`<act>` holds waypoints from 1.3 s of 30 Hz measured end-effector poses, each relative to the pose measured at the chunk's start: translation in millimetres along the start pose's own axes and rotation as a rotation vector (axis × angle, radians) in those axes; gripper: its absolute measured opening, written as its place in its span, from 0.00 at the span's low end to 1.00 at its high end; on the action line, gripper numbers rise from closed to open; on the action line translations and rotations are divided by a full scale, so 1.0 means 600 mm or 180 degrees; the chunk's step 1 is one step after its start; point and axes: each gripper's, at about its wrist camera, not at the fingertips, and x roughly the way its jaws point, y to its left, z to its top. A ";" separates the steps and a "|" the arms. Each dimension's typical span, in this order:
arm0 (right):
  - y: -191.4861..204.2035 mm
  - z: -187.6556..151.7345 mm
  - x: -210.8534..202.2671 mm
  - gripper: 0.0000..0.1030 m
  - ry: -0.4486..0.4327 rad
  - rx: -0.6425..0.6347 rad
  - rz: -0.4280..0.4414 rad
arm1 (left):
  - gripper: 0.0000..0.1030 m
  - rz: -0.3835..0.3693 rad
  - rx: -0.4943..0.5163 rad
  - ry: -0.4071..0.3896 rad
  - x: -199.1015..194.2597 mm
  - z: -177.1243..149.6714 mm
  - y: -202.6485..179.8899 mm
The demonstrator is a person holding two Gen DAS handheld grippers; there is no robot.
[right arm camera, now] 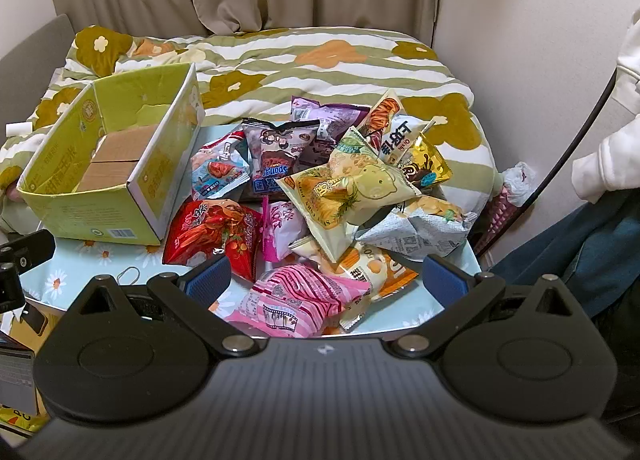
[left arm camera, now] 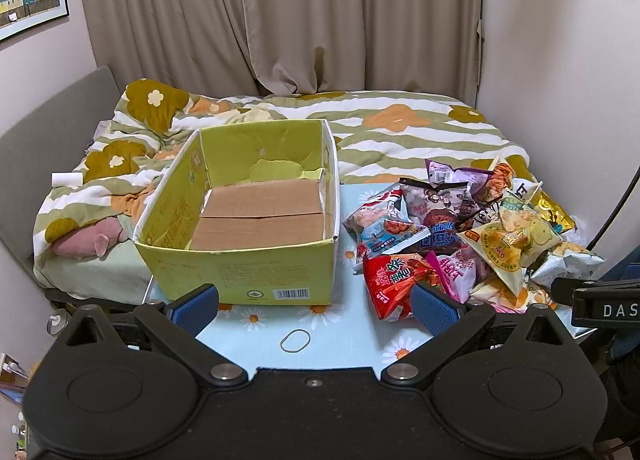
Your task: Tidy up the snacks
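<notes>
A yellow-green cardboard box stands open on the left of a small table, with only bare brown flaps inside. To its right lies a heap of several snack bags: a red bag, a yellow corn-snack bag, a pink striped bag, a dark purple bag. My left gripper is open just before the box's front wall, holding nothing. My right gripper is open over the near edge of the heap, the pink striped bag lying between its fingers, untouched.
A rubber band lies on the blue daisy tablecloth near the front. Behind the table is a bed with a striped floral duvet and curtains. A person's white sleeve and jeans are at the right.
</notes>
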 end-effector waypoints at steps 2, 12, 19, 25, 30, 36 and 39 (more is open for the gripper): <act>0.001 0.000 0.000 1.00 0.0001 0.0001 -0.0002 | 1.00 -0.0001 -0.0002 -0.0005 0.000 0.001 0.001; -0.001 0.000 0.000 1.00 -0.0002 -0.0003 -0.0003 | 1.00 -0.0016 0.0011 -0.0036 -0.003 0.001 0.000; 0.000 0.001 0.000 1.00 -0.0014 -0.0009 -0.0012 | 1.00 -0.0026 0.0030 -0.0044 -0.003 0.001 -0.004; 0.002 0.002 -0.001 1.00 -0.0015 -0.0005 -0.0011 | 1.00 -0.0026 0.0029 -0.0049 -0.004 0.001 -0.004; 0.001 0.000 -0.001 1.00 -0.0019 -0.0007 -0.0009 | 1.00 -0.0027 0.0030 -0.0049 -0.004 0.002 -0.004; 0.000 -0.002 0.000 1.00 -0.0023 -0.0004 -0.0010 | 1.00 -0.0025 0.0030 -0.0055 -0.005 0.003 -0.002; 0.004 -0.005 0.006 1.00 -0.0031 -0.0006 -0.0015 | 1.00 -0.0028 0.0033 -0.0072 -0.006 0.008 0.000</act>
